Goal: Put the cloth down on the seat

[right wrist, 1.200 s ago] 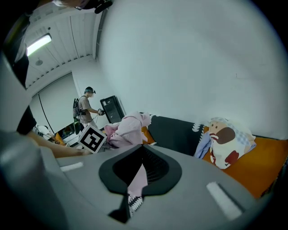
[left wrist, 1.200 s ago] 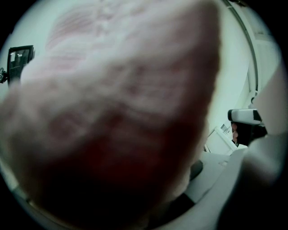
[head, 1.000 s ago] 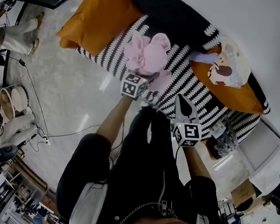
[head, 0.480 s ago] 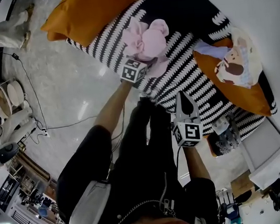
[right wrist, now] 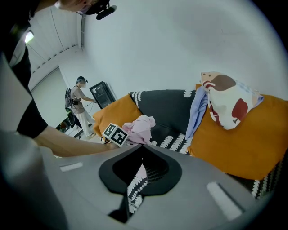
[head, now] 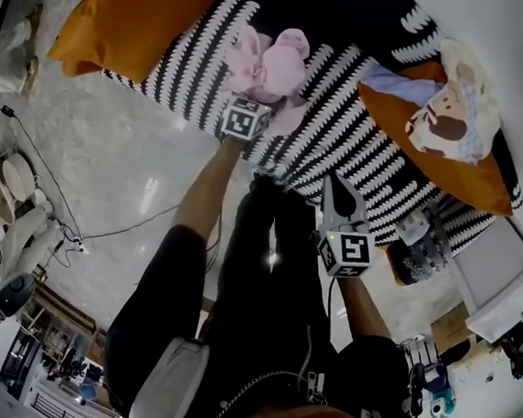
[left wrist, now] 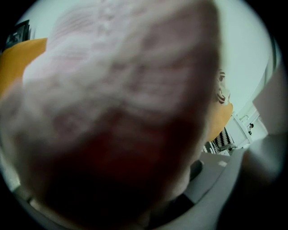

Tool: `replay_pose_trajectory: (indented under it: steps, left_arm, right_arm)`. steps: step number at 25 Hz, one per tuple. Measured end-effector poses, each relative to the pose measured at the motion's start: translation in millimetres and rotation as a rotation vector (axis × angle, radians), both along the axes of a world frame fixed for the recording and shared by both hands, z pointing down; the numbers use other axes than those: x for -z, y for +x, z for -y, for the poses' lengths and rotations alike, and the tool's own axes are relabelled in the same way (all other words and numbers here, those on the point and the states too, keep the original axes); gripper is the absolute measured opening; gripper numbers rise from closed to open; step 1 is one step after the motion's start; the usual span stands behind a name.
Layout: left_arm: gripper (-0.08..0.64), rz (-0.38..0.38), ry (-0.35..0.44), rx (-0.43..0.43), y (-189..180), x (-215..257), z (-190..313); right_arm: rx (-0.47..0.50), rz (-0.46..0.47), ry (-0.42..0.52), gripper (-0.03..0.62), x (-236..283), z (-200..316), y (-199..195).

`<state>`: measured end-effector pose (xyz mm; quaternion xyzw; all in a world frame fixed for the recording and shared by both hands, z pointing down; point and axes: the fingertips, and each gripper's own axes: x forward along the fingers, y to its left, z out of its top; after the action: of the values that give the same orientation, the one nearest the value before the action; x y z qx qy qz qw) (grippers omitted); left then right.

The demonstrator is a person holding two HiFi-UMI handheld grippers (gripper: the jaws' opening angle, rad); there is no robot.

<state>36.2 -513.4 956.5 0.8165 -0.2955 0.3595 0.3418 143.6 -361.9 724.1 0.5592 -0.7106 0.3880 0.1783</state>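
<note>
One wide seat [head: 356, 146] with a black-and-white striped cover filled most of the head view, with an orange cushion [head: 139, 24] at its end. Over its middle the pink cloth [head: 268, 63] sat in a loose bunch at the left gripper [head: 255, 109], whose jaws were clamped on it. Whether the cloth already touched the seat I could not tell. It looked light, soft and limp, not fragile, so a pinch on any thick fold should hold it, and it would probably slump once let go. The right gripper [head: 337, 189] hovered near the seat's front edge, its jaws closed together on nothing. No brand or readable writing showed, only square markers on the gripper cubes.
</note>
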Motion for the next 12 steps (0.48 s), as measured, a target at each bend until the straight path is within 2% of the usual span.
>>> replay_pose_trajectory:
  steps: [8, 12]
  left_arm:
    - [0.336, 0.061, -0.080, -0.030, 6.9, -57.8, -19.8]
    - [0.333, 0.084, -0.108, -0.048, 4.2, -78.7, -23.9]
  right_arm:
    - [-0.008, -0.026, -0.052, 0.000, -30.4, -14.5, 13.3]
    - [-0.027, -0.009, -0.057, 0.002, -31.0, -4.0, 13.8]
